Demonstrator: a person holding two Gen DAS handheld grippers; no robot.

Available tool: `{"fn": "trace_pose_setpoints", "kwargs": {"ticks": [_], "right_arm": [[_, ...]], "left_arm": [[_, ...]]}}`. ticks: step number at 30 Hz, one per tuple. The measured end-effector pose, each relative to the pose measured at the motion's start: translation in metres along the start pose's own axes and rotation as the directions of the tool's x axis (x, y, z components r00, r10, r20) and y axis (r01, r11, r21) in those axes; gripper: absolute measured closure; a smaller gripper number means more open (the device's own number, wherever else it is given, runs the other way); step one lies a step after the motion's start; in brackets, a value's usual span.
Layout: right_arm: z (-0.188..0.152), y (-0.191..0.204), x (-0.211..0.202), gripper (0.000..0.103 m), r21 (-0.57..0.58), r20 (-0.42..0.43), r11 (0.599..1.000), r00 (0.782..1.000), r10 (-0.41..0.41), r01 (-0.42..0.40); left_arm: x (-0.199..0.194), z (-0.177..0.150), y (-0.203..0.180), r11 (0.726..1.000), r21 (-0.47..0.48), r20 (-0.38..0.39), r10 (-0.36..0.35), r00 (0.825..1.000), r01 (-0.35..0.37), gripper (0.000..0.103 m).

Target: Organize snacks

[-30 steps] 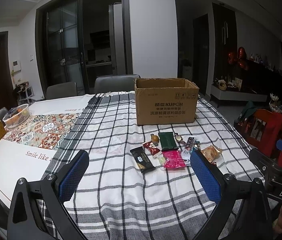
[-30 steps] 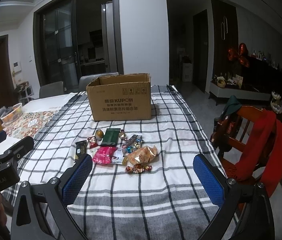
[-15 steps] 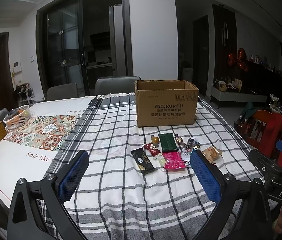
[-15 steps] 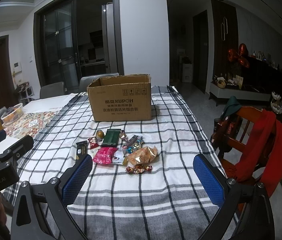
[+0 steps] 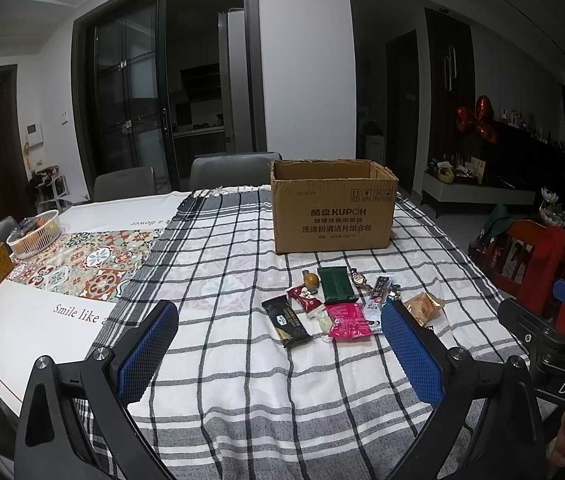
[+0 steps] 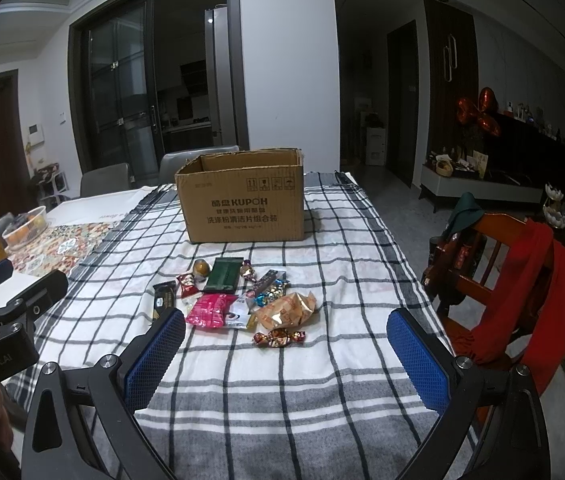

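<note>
Both the left hand-held gripper (image 5: 278, 344) and right hand-held gripper (image 6: 286, 350) are hovering wide open, holding nothing, near the snacks (image 6: 238, 296) lying just before the cardboard box (image 6: 242, 208).

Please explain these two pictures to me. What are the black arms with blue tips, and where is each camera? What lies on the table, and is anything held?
Each picture comes from a camera fixed on a hand-held gripper, looking forward along its two blue-padded fingers. One shows the left gripper, the other the right gripper. Both are open and hold nothing. On the checked tablecloth lie small snacks, among them a pink packet and a green packet. Behind them stands an open cardboard box.
</note>
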State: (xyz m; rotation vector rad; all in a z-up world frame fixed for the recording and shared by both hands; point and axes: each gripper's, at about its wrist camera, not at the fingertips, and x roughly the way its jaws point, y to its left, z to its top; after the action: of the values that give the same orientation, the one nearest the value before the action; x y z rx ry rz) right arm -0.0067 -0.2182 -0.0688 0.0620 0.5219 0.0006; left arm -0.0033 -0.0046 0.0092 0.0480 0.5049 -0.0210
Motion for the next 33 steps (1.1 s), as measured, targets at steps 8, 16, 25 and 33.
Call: {"fn": "trace_pose_setpoints", "kwargs": {"ticks": [8,16,25,33], "right_arm": [[0.000,0.000,0.000,0.001,-0.001,0.000,1.000,1.000,0.000,0.000],[0.000,0.000,0.001,0.001,-0.001,-0.006,1.000,1.000,-0.001,0.001],[-0.003,0.000,0.013,0.001,-0.003,-0.034,1.000,0.999,0.009,-0.009],[-0.004,-0.001,0.039,0.001,-0.005,-0.070,1.000,0.997,0.027,-0.027]], "left_arm": [[0.000,-0.001,0.000,1.000,0.000,0.002,0.002,1.000,-0.002,0.000],[0.000,-0.001,0.000,1.000,0.001,-0.004,-0.004,1.000,0.004,0.000],[0.014,-0.003,-0.001,0.999,0.000,-0.039,-0.034,0.999,0.034,0.000],[0.036,-0.002,-0.007,0.998,0.008,-0.064,-0.062,0.996,0.063,0.000]]}}
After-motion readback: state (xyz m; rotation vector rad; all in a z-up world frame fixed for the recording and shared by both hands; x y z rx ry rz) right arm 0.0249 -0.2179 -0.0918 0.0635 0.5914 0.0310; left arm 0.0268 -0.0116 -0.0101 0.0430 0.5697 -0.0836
